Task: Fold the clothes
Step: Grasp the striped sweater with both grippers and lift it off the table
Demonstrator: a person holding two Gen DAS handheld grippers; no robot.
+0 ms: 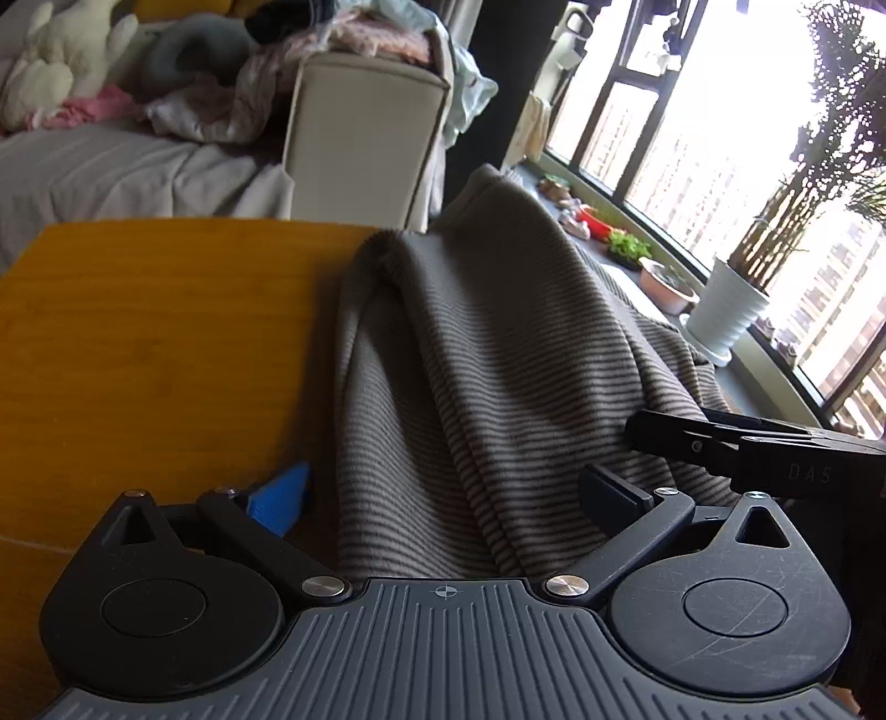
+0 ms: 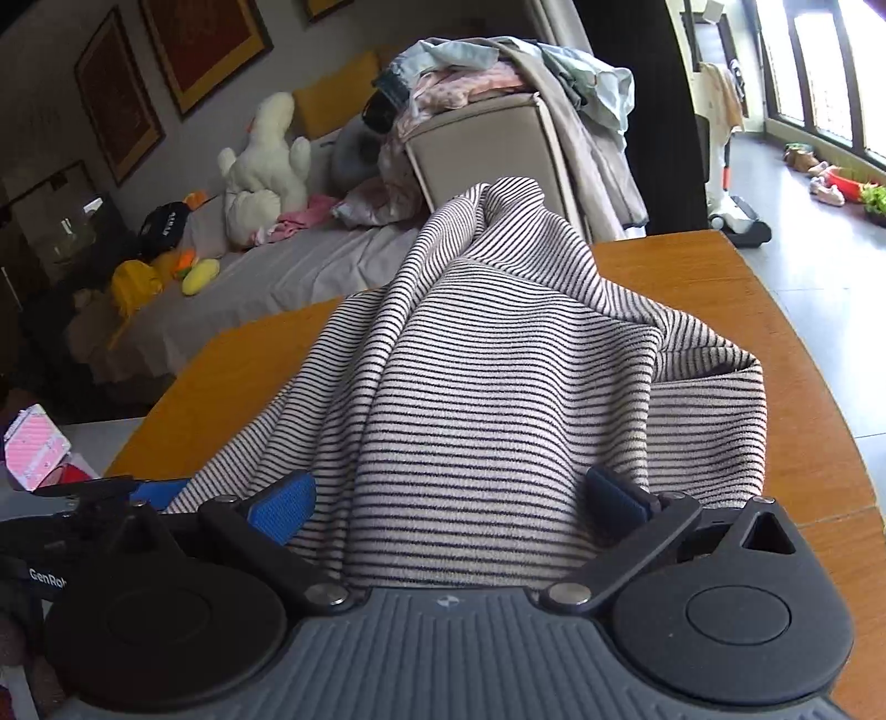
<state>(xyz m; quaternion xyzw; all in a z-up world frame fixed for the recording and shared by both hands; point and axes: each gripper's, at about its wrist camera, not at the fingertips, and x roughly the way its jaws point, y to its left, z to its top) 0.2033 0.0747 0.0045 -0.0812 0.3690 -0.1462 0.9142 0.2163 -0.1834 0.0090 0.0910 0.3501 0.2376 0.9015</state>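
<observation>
Nearest the left wrist camera, the left gripper [image 1: 443,493] has its fingers spread wide, with a bunched fold of the striped garment [image 1: 487,354] running between the blue pads without being pinched. The right wrist view shows the same for the right gripper [image 2: 448,498]: fingers spread, striped cloth heaped between them and lying over the gripper's front. The garment is crumpled in a mound on the wooden table [image 1: 138,343], toward the table's window-side edge in the left view. Each view catches the other tool: the right gripper's black fingers reach in just beside the garment in the left view, and the left gripper sits at the lower left of the right view. Beyond the table, a bed [image 2: 288,277] carries a white plush toy [image 2: 266,166]. Only the left view shows a white plant pot [image 1: 725,315] by the windows; only the right shows framed pictures [image 2: 205,50].
</observation>
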